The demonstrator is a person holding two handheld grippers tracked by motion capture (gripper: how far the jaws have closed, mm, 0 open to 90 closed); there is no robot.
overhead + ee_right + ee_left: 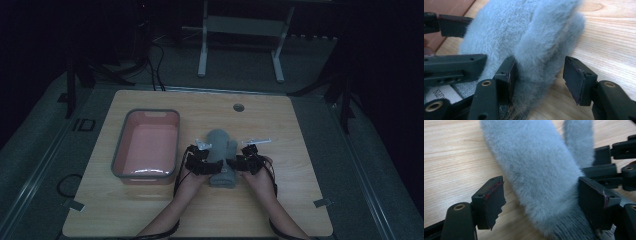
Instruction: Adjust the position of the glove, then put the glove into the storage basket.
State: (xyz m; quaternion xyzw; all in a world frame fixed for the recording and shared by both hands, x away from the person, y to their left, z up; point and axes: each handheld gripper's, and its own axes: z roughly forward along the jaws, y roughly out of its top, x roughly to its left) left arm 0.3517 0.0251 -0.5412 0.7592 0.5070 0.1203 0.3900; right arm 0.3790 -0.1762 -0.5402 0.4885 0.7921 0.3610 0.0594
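Bin: 1 grey-walled bin with a pink inside stands on the left part of the wooden counter; nothing lies in it.
Mitten: 1 fluffy grey mitten lies flat on the counter just right of the bin, apart from it, cuff toward the person, thumb on its right side.
Left claw: the left claw sits at the mitten's left edge near the cuff. In the left gripper view the mitten lies between the jaws; 1 pad touches the fur, the other stands clear over bare wood, so it is released.
Right claw: the right claw sits at the mitten's right edge. In the right gripper view the thumb part of the mitten lies between the jaws; 1 pad is against the fur, the other clear of it, so it is released.
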